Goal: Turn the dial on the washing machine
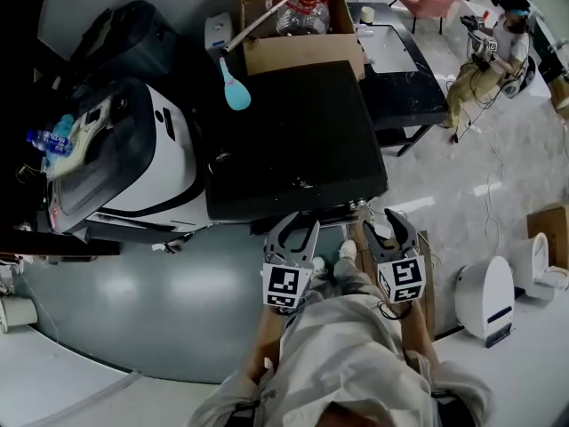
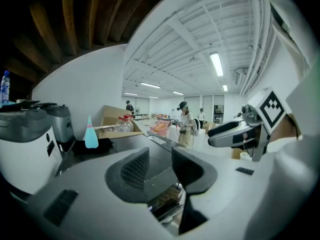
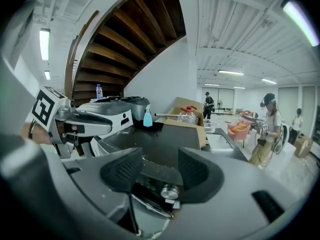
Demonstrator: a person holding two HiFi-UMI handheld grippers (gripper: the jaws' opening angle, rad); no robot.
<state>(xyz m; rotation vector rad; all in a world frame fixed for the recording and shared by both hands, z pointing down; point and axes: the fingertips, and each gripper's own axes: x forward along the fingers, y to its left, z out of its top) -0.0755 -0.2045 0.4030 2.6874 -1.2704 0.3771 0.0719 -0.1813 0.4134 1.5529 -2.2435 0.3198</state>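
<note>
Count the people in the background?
3: a person behind the cardboard box, a person in dark headgear near the pink chair, and a person farther right. More may be hidden.

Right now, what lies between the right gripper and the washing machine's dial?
Nothing. In the right gripper view, the stretch from the right gripper to the dial is bare.

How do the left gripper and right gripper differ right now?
The right gripper has the silver dial showing between its jaws; the left gripper has no dial in its gap. The left gripper sits near the middle of the black washing machine's front edge, the right near its right corner. Shared: both jaws apart, holding nothing.
</note>
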